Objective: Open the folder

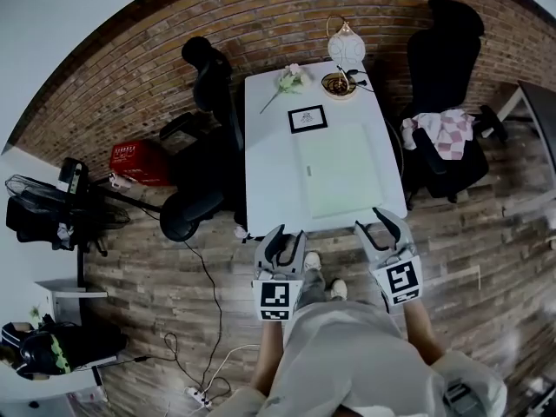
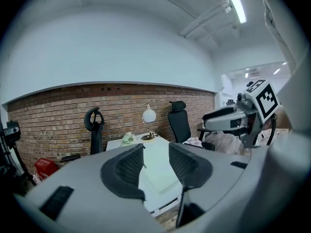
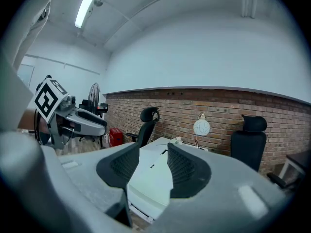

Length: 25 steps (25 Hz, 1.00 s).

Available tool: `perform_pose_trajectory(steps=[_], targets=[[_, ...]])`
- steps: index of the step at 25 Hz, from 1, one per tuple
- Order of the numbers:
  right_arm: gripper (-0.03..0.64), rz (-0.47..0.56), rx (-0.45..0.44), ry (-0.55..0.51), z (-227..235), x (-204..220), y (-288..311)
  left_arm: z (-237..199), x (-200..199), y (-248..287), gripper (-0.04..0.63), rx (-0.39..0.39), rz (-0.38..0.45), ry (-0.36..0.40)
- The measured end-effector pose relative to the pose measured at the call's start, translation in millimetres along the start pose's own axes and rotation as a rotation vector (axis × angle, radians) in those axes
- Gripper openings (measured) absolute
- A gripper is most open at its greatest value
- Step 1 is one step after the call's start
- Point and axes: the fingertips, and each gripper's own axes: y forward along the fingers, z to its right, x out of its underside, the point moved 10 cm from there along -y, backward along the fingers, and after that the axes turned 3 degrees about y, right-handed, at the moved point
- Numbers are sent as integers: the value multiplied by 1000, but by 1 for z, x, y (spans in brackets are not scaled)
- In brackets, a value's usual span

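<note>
Folder (image 2: 158,174) partly behind left hand-held gripper (image 2: 156,146)

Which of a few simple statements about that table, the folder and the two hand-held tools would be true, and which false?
1. The folder lies flat on the white table. True.
2. The left gripper is clamped on the folder. False: its jaws stand apart with nothing between them, at the table's near edge.
3. The right gripper is open and holds nothing. True.
4. The red basket sits on the table. False: it stands on the floor, to the left of the table.
5. A round white lamp stands at the table's far end. True.
</note>
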Motion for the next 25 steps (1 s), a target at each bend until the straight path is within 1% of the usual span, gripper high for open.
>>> perform_pose_trajectory(steps=[9, 15, 18, 22, 25], targets=[[183, -42, 42, 8, 6, 1, 37, -33, 5, 38, 163, 63, -12, -4], [183, -77, 90, 22, 7, 1, 60, -58, 10, 65, 160, 124, -26, -4], [183, -110, 126, 62, 5, 2, 68, -67, 14, 78, 160, 154, -34, 7], [183, -136, 153, 51, 4, 6, 78, -77, 19, 94, 160, 198, -43, 21], [183, -155, 181, 76, 1, 10, 87, -85, 23, 106, 160, 235, -47, 28]])
